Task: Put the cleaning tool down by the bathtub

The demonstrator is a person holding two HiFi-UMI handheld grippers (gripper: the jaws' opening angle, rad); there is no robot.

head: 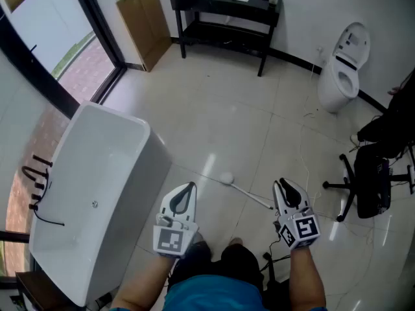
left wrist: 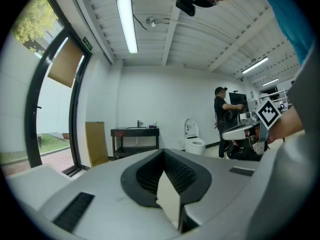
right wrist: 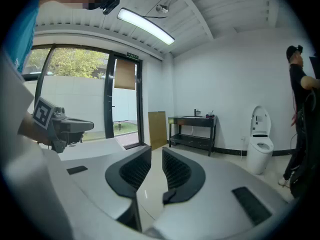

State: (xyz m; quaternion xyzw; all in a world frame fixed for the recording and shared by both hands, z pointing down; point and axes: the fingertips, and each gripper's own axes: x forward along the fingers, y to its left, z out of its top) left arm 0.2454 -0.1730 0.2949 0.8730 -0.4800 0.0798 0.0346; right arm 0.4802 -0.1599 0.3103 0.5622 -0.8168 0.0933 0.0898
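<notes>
A person's blue shirt fills the bottom edge. Pale tiled floor spreads across the room, with a white bathtub at the left by the window, a black table at the far wall and a toilet to the right. The cleaning tool lies on the floor just beside the bathtub. The left gripper is closed and empty; the right gripper stands narrowly apart, holding nothing.

Pale tiled floor — bathtub, cleaning tool, toilet, black table
</notes>
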